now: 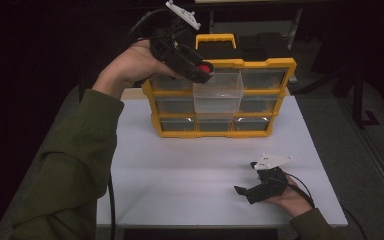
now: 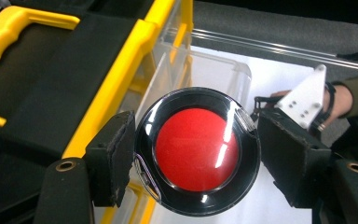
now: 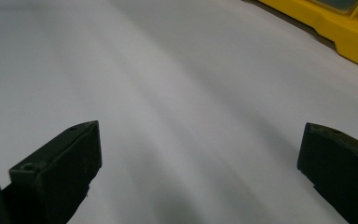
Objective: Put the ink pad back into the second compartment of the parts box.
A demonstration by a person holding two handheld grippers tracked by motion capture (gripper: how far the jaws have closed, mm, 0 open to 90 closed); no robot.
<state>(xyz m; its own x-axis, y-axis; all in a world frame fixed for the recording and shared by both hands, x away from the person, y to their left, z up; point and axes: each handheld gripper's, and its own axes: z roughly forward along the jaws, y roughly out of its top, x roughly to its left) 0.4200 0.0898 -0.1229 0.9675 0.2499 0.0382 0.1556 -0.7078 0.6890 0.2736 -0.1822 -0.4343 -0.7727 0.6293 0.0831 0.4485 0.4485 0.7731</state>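
Observation:
A yellow organiser box point(image 1: 220, 132) with clear drawers stands at the back of the white table point(image 1: 180, 170). Its top middle clear drawer point(image 1: 218, 92) is pulled out. My left gripper point(image 1: 203, 70) is raised over that drawer, shut on a round black disc with a red centre point(image 2: 196, 150), also seen as a red spot point(image 1: 206, 68) in the high view. The drawer point(image 2: 214, 79) lies right below the disc. My right gripper point(image 1: 241, 191) rests low at the table's front right, open with nothing between its pads point(image 3: 60, 163).
The organiser has a yellow handle point(image 1: 216, 40) and black top point(image 2: 51, 93). The organiser's yellow corner point(image 3: 335, 28) lies beyond the right gripper. A cable point(image 1: 112, 210) hangs off the table's left front. Dark floor surrounds the table.

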